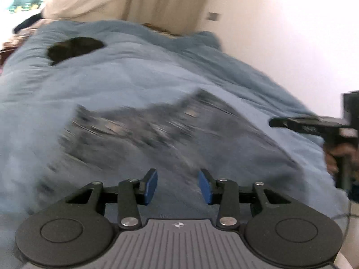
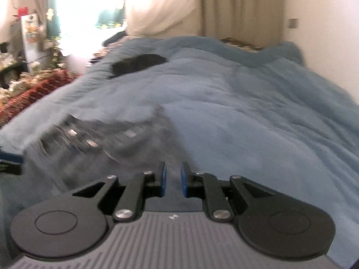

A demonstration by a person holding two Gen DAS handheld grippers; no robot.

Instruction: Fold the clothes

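left wrist view: the left gripper (image 1: 177,186) has its blue pads spread, nothing between them. a blurred dark grey patterned garment (image 1: 157,132) lies spread on the blue quilted bedcover (image 1: 139,76), towards its near edge. a small black cloth (image 1: 74,48) sits near the far left corner. the right gripper (image 1: 278,122) reaches in from the right edge.

right wrist view: the right gripper (image 2: 172,179) has pads slightly parted, pinching nothing. the garment (image 2: 96,139) lies left of it, near the bedcover's (image 2: 246,103) left edge.
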